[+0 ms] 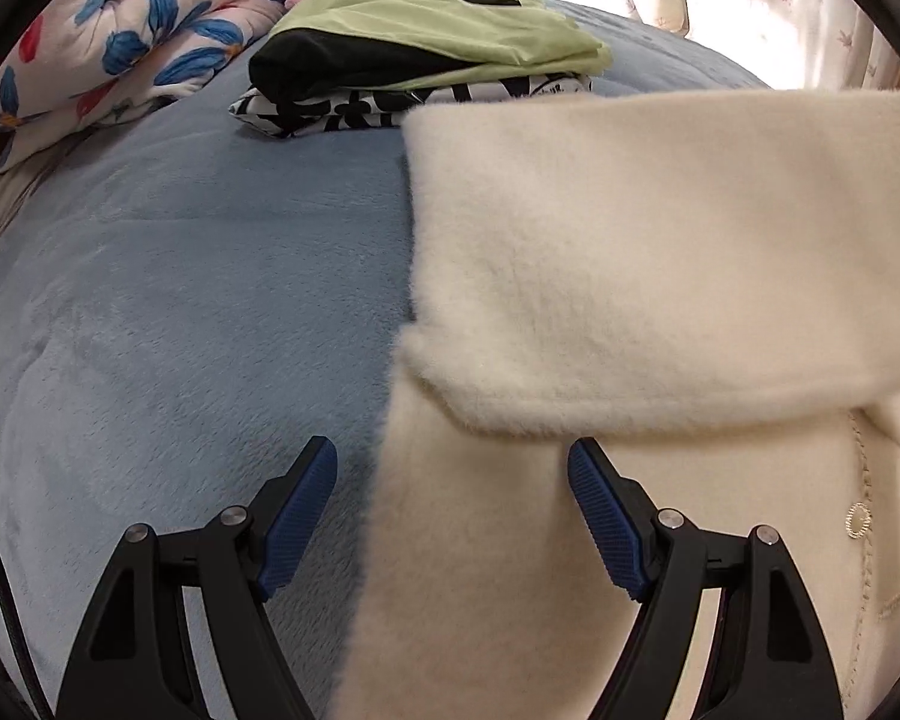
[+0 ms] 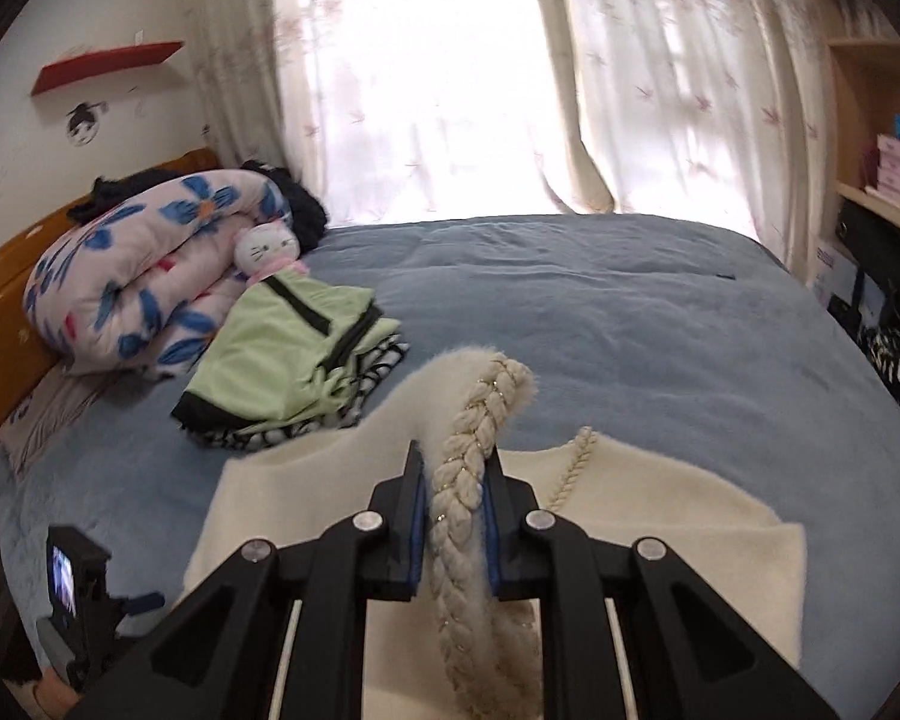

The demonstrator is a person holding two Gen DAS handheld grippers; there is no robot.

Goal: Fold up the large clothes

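Over the blue bed (image 1: 168,312), my left gripper (image 1: 452,468) hangs released above the cream fleece coat's (image 1: 660,276) edge; rightward, my right gripper (image 2: 455,474) is clenched on the coat's braided trim (image 2: 459,480), lifted off the bed.

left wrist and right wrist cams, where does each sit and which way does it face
Left wrist: on the left hand-held gripper, facing steeply down at the cream coat on the blue bedspread; its own open blue-padded fingers show.
Right wrist: on the right hand-held gripper, facing across the bed to the curtains; its fingers are shut on the coat's braided trim.
Shared: coat, bedspread, green folded garment, floral quilt.
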